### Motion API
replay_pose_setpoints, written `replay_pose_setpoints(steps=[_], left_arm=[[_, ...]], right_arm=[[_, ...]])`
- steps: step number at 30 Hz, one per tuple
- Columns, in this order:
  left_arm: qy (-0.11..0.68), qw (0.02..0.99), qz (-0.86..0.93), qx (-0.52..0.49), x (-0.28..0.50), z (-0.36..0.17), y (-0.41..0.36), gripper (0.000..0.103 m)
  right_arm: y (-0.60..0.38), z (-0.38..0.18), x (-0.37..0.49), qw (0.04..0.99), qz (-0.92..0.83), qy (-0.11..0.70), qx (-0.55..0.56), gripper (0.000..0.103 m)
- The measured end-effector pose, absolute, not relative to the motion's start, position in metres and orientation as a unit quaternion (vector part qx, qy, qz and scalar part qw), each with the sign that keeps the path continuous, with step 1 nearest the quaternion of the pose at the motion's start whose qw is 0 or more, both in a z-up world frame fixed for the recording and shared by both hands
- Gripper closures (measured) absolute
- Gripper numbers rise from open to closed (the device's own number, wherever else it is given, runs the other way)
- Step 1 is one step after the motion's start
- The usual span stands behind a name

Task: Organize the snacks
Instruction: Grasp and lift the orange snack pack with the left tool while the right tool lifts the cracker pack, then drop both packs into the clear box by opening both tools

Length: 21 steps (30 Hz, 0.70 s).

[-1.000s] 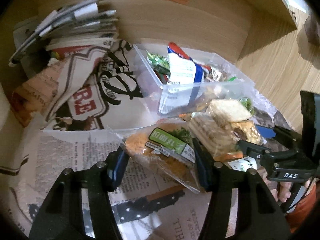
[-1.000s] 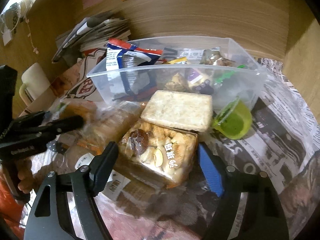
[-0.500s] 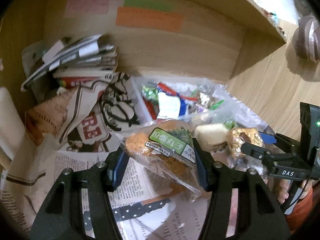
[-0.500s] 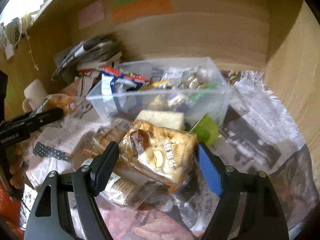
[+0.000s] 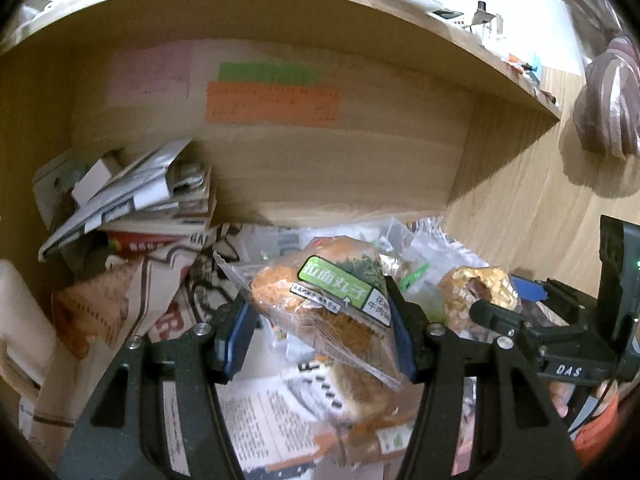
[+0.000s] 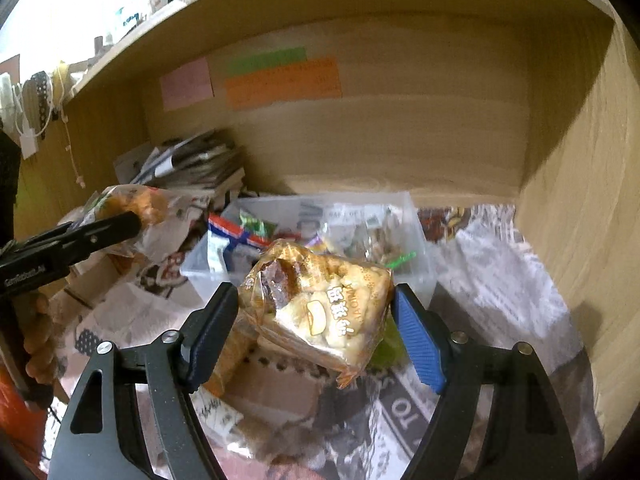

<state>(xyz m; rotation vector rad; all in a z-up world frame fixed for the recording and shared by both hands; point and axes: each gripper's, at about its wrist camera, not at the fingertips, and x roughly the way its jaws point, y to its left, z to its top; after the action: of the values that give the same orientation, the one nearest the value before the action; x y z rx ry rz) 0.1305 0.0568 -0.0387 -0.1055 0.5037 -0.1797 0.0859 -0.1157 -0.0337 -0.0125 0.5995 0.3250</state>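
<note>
My left gripper [image 5: 320,332] is shut on an orange snack pack with a green label [image 5: 320,300] and holds it in the air above the newspaper. My right gripper [image 6: 316,320] is shut on a clear-wrapped nut and biscuit pack [image 6: 320,304], raised in front of the clear plastic bin [image 6: 416,248] that holds several wrapped snacks. In the right wrist view the left gripper and its orange pack [image 6: 136,204] show at the left. In the left wrist view the right gripper's pack [image 5: 476,292] shows at the right.
Newspaper [image 6: 508,280] covers the shelf floor inside a wooden cubby. A pile of magazines [image 5: 152,200] lies at the back left. More wrapped snacks [image 5: 360,392] and a green cup [image 6: 388,344] lie below the grippers. Coloured notes [image 6: 280,80] hang on the back wall.
Both grippers have lifted their snack packs up and back from the pile. The bin and the loose snacks now sit lower in both views.
</note>
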Motion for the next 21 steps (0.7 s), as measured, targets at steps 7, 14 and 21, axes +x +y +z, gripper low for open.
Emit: replay_pose_setpoints(steps=[7,14,21], left_arm=[[0.242,0.966,-0.078,-0.054,0.155,-0.031,0.049,0.044],[0.25,0.964,-0.07,-0.052,0.183,-0.032,0.047,0.044],[0.276,0.957,-0.067,-0.061,0.22,-0.042,0.048,0.044]], right_arm=[[-0.112,-0.024,0.11,0.946,0.171,0.275,-0.006,0.027],[-0.111,-0.018,0.137,0.949,0.167,0.268,-0.013,0.027],[-0.112,-0.024,0.171,0.943,0.163,0.287,-0.023,0.027]])
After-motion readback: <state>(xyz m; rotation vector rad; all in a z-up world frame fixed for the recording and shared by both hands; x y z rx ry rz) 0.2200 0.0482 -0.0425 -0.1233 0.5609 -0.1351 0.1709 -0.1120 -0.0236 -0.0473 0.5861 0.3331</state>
